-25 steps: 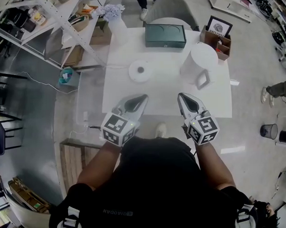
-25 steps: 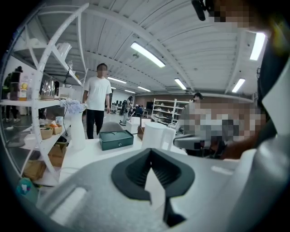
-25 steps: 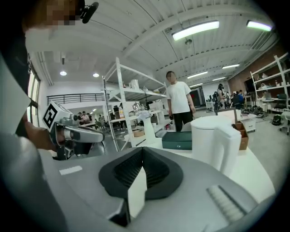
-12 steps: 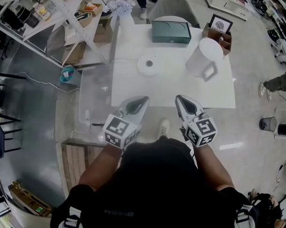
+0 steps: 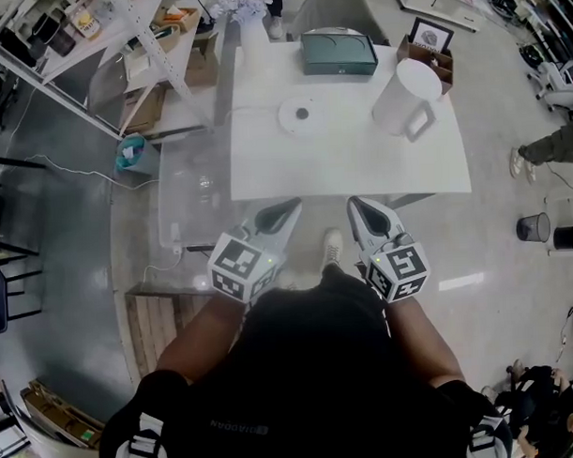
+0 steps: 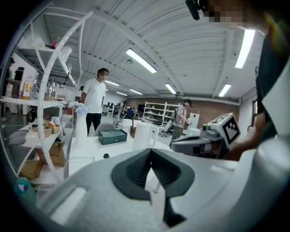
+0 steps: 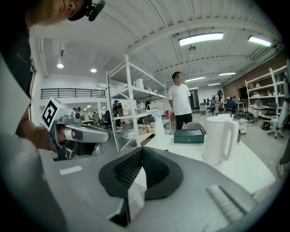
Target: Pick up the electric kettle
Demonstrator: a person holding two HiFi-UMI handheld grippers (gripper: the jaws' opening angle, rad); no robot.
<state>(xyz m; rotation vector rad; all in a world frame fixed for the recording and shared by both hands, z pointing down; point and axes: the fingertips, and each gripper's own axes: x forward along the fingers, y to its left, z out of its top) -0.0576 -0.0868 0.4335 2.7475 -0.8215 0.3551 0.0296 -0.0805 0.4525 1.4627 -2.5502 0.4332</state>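
The white electric kettle [image 5: 406,97] stands upright at the far right of the white table [image 5: 350,169], handle toward me; it also shows in the left gripper view [image 6: 146,135] and the right gripper view [image 7: 220,139]. Its round base [image 5: 301,114] lies apart, left of it. My left gripper [image 5: 290,206] and right gripper [image 5: 354,204] hover side by side off the table's near edge, well short of the kettle. Both are shut with nothing between the jaws [image 6: 152,152] [image 7: 142,149].
A dark green box [image 5: 338,53], a wooden box with a picture frame [image 5: 426,49] and a white vase [image 5: 252,37] stand along the far edge. A white shelf rack [image 5: 120,41] is at the left, a wooden pallet [image 5: 154,322] by my left arm. A person [image 6: 95,97] stands behind the table.
Both grippers have drawn back from over the table to just off its near edge. The table and kettle now sit farther up in the head view.
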